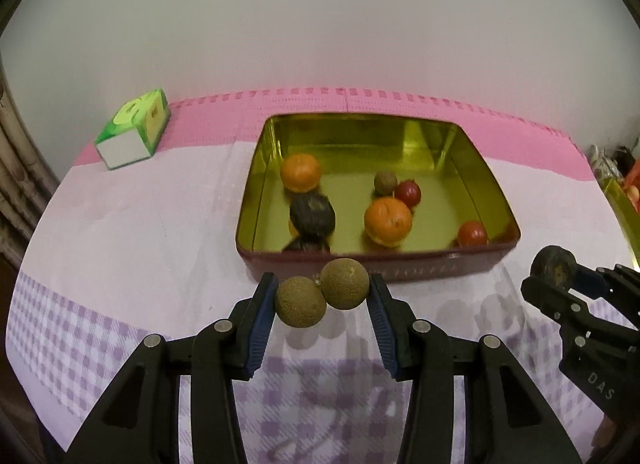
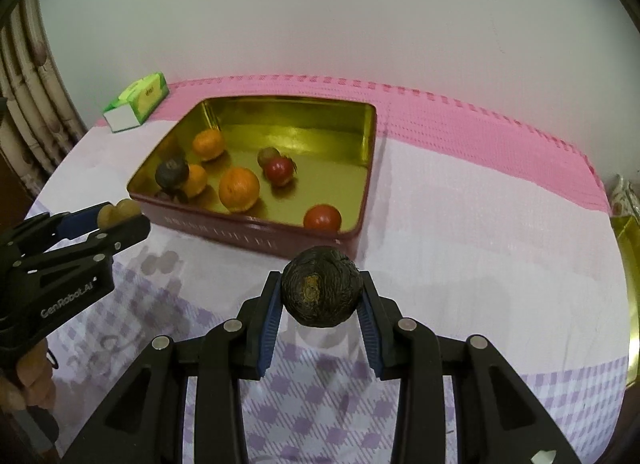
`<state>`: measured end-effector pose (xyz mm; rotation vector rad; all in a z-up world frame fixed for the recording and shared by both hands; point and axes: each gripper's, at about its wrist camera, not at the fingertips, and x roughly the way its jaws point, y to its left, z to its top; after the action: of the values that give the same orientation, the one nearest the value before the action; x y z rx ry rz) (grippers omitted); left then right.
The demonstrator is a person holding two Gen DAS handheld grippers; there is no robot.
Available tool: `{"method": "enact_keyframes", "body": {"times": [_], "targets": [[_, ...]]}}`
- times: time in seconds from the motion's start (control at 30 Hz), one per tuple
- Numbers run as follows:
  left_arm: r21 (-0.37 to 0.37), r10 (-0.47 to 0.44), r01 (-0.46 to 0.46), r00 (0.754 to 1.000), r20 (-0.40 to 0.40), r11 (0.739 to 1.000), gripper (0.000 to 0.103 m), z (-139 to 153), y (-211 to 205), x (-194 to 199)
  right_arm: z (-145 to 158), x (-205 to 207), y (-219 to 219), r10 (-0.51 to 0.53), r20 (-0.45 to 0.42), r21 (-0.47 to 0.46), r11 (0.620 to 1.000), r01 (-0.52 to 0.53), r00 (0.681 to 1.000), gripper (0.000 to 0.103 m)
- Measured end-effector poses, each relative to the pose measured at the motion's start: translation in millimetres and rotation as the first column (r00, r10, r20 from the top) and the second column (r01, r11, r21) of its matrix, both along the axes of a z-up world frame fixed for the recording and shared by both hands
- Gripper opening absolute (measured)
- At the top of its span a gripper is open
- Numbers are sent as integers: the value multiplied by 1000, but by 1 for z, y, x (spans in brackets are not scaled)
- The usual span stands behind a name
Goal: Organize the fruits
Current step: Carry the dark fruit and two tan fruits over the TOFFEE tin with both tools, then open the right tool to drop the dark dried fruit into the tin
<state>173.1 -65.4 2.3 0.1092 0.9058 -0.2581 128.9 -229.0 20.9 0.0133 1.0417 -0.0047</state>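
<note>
1. the tin [image 1: 496, 184] holds 2 oranges, 2 red fruits, 1 small brown fruit and 1 dark fruit [image 1: 312, 214].
2. left gripper [image 1: 322, 298] clamps 2 joined brown fruits [image 1: 320, 298] just before the tin; right gripper [image 2: 320, 296] grips 1 wrinkled dark fruit [image 2: 320, 292].
3. only the right wrist view shows "genrobot.ai" lettering [image 2: 66, 300].

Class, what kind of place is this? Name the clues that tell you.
Probably a home room: a table with a checked cloth against a plain wall, a tissue box, and a gold-lined tin of fruit.
</note>
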Motion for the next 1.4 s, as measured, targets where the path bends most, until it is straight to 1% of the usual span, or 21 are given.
{"method": "enact_keyframes", "body": {"times": [0.23, 0.5, 0.77, 1.0, 1.13, 1.4], "targets": [[-23, 3, -2, 1000, 24, 1000, 46, 7, 3, 14, 8, 18, 0, 12, 27, -20, 1000, -11, 1000, 34], [-33, 8, -8, 1000, 10, 999, 46, 7, -1, 32, 5, 43, 2, 24, 29, -31, 999, -23, 999, 34], [-19, -17, 16, 1000, -18, 1000, 46, -6, -14, 48, -7, 63, 2, 28, -5, -12, 1000, -28, 1000, 34], [-3, -32, 31, 999, -32, 999, 46, -14, -23, 55, -15, 71, 3, 37, -14, -12, 999, -37, 999, 34], [-5, -24, 24, 999, -47, 1000, 46, -20, -24, 61, -19, 75, 2, 34, -21, 1, 999, -34, 999, 34], [10, -20, 21, 998, -62, 1000, 46, -30, -26, 68, -27, 81, 2, 32, -35, -4, 999, -32, 999, 34]]}}
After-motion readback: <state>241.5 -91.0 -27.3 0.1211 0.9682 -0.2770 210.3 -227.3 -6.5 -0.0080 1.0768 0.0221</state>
